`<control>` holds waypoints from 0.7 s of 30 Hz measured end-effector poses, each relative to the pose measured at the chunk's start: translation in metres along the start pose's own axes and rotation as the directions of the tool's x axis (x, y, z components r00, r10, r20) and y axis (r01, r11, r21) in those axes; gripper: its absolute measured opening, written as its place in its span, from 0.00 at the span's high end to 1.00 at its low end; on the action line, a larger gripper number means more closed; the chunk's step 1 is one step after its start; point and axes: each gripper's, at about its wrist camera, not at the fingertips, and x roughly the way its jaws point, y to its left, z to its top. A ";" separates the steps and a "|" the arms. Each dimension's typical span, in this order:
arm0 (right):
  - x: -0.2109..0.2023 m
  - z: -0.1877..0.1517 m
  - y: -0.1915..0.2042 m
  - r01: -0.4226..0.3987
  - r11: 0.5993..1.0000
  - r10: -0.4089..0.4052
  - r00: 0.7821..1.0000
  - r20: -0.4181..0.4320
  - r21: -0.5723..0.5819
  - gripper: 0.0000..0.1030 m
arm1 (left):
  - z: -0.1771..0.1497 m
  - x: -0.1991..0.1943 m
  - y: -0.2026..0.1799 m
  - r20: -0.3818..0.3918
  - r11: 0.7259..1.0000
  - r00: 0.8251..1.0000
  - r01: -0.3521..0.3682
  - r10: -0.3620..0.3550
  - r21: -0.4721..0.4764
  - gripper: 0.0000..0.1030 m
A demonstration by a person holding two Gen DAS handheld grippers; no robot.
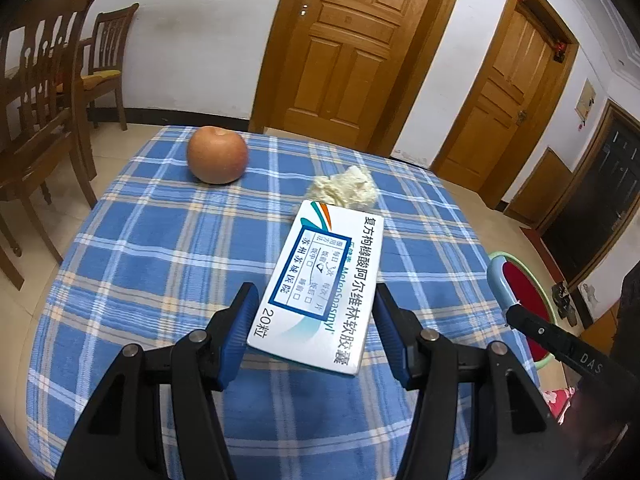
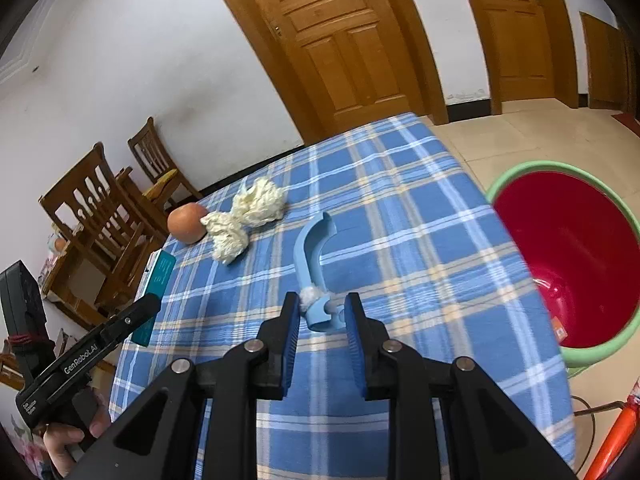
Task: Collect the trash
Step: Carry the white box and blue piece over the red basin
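A white medicine box [image 1: 320, 284] lies between the fingers of my left gripper [image 1: 314, 300], lifted a little above the blue plaid table [image 1: 160, 240]; the pads sit at its sides. A crumpled tissue wad [image 1: 346, 188] lies just beyond it. In the right wrist view my right gripper [image 2: 322, 312] is closed on the end of a curved light-blue plastic piece [image 2: 310, 256] with a bit of white fluff on it. The tissue wad [image 2: 248, 216] lies farther left. A red bin with a green rim [image 2: 576, 264] stands on the floor to the right of the table.
An apple [image 1: 217, 154] sits at the table's far left and also shows in the right wrist view [image 2: 187, 223]. Wooden chairs [image 1: 44, 100] stand left of the table. Wooden doors [image 1: 352, 40] line the back wall. The bin's rim [image 1: 520, 280] shows at the right.
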 end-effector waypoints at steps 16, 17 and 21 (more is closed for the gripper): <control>-0.033 0.002 -0.054 0.061 0.992 -0.067 0.996 0.061 0.108 0.75 | 0.003 0.006 -0.052 -0.036 0.993 0.995 0.097 -0.095 0.063 0.43; -0.034 0.002 -0.058 0.065 0.991 -0.072 0.995 0.064 0.115 0.75 | 0.003 0.006 -0.055 -0.038 0.993 0.994 0.101 -0.099 0.067 0.44; -0.042 0.002 -0.075 0.081 0.985 -0.093 0.993 0.076 0.152 0.75 | 0.003 0.010 -0.071 -0.048 0.988 0.991 0.125 -0.121 0.085 0.43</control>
